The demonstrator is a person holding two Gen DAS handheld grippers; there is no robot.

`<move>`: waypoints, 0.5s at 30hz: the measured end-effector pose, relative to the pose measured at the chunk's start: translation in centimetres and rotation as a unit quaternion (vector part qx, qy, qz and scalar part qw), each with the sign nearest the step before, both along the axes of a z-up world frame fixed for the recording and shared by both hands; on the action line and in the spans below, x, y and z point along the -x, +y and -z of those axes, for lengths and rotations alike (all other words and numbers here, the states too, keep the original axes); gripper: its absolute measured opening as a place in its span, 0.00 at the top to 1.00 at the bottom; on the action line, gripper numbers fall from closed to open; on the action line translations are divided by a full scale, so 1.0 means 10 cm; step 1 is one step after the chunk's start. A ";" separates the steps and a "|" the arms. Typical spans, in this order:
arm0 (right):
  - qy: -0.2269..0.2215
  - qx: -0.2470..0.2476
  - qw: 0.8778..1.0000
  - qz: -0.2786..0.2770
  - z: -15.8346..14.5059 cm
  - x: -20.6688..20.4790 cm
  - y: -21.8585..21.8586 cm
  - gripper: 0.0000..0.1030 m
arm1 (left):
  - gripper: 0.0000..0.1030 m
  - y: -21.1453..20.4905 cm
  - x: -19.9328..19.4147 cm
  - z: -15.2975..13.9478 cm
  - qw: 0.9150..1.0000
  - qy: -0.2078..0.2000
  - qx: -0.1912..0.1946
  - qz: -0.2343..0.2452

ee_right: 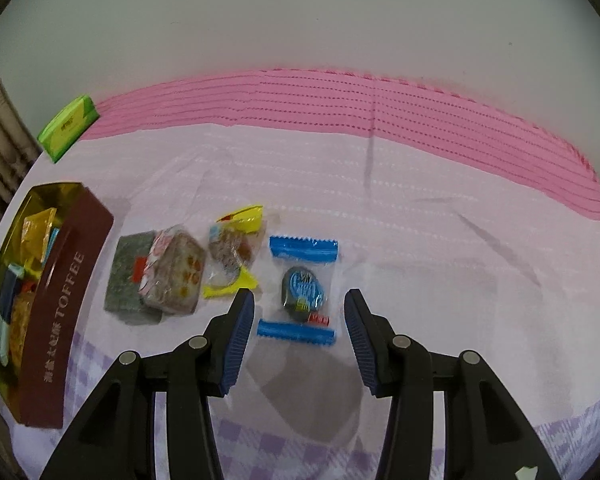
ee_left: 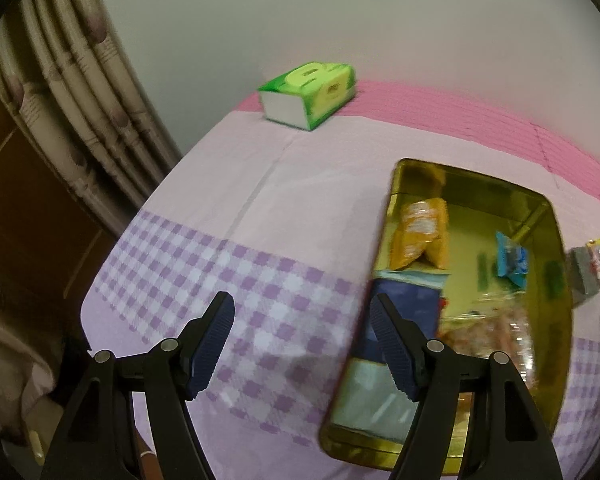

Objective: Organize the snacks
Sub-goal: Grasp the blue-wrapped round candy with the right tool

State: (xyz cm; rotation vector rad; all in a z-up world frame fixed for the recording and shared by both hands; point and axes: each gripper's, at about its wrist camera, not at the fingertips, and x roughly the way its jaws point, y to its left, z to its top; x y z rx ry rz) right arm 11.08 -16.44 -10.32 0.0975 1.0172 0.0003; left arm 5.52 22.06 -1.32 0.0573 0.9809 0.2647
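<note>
Between the spread fingers of the right tool (ee_right: 299,312) lies a clear snack packet with blue crimped ends (ee_right: 302,289), a dark round sweet with a blue label showing through the wrapper. It rests flat on the pink cloth of the surface (ee_right: 440,240), and neither pad touches it; the right tool is released and hovers low, pointing forward along the cloth. Just left of its left finger sits a yellow-edged packet (ee_right: 233,254), then a speckled clear-wrapped cake (ee_right: 176,276) overlapping a grey-green packet (ee_right: 126,280). Further left stands a brown tin marked TOFFEE (ee_right: 66,308), gold inside and holding several snacks.

On the other side, the left tool (ee_left: 302,312) is likewise released and grasps nothing. It hangs above the checked part of the cloth, its right finger over the near left rim of the tin (ee_left: 380,216). Inside, an orange bag (ee_left: 422,236) lies ahead of that finger and a small blue packet (ee_left: 510,260) further right. A green tissue pack (ee_left: 308,94) sits far ahead, near the wall.
</note>
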 end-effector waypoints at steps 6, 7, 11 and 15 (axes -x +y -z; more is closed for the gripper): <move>0.004 -0.008 1.000 0.001 0.10 -0.10 -0.07 0.60 | 0.31 -0.36 -0.11 -0.11 0.999 0.002 0.013 0.041; 0.004 -0.009 1.000 -0.001 0.12 -0.11 -0.07 0.63 | 0.31 -0.44 -0.13 -0.11 0.999 0.003 0.013 0.050; -0.005 -0.002 1.000 -0.007 0.13 -0.13 -0.05 0.70 | 0.31 -0.82 -0.23 -0.13 0.996 0.007 0.026 0.089; -0.014 0.005 1.000 -0.012 0.14 -0.09 -0.05 0.75 | 0.31 -1.20 -0.29 -0.13 0.991 0.011 0.033 0.127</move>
